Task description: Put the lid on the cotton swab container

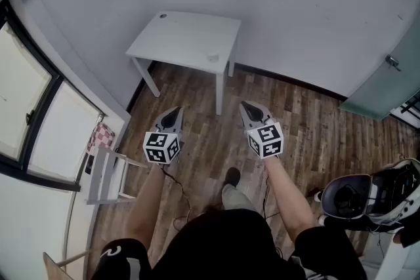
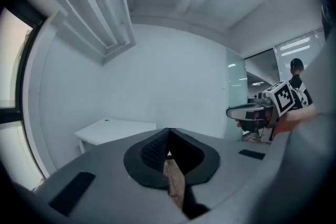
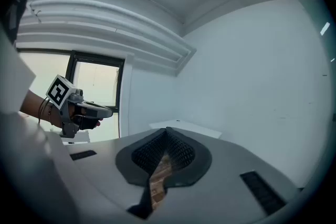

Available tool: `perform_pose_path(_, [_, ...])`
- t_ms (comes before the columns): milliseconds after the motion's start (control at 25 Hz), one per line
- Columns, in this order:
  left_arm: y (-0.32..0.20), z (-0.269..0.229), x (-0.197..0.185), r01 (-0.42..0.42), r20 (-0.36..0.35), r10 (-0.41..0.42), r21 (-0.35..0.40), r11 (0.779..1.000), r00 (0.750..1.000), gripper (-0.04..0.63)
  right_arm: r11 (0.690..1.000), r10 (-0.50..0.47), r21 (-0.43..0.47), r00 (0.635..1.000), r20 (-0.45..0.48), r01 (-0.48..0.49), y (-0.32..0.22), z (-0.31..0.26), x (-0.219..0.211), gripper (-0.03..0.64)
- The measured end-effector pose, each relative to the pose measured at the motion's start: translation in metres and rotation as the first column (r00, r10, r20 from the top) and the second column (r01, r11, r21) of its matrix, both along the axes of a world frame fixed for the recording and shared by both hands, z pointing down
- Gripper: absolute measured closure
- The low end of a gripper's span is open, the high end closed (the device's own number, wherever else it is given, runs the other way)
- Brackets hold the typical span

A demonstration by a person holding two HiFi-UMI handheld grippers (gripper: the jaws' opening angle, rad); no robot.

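Left claw (image 1: 172,115), right claw (image 1: 252,109), both closed; wooden floor (image 1: 209,136), white table (image 1: 190,39) beyond

The surface (image 1: 187,39) is smooth matt white. Beneath it the floor (image 1: 315,121) is brown wood plank with a faint sheen. The left tongs (image 2: 168,131) and right tongs (image 3: 167,131) have matt grey plastic shells and ribbed black pads (image 2: 154,149).

A white table (image 1: 187,42) stands by the grey wall (image 1: 295,3) on wood-plank floor (image 1: 315,134), window (image 1: 26,101) at left.
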State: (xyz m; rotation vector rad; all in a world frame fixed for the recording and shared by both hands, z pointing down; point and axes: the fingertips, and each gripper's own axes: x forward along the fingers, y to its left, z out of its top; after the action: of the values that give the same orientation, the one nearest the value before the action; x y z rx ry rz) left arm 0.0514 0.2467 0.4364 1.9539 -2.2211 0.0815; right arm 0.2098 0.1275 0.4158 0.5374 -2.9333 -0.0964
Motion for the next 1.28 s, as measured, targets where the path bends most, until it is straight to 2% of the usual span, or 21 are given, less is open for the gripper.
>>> perform_pose_path(520, [-0.101,0.015,-0.037,-0.015,0.004,0.015,-0.03,0.999,1.0,0.569,1.0,-0.021,0.006,0.999,-0.038,0.021,-0.091,0.02,-0.047,0.603])
perform_pose_path(840, [-0.161,0.02,-0.049,-0.021,0.006,0.021,-0.052,0.998,1.0,0.569,0.998,-0.054,-0.02,0.997,-0.057,0.053,-0.147,0.032,-0.069,0.601])
perform_pose_path(1280, [-0.209,0.031,-0.059,0.001,-0.009,-0.002,-0.062,0.998,1.0,0.569,0.995,-0.087,-0.051,0.995,-0.048,0.084,-0.197,0.036,-0.088,0.601])
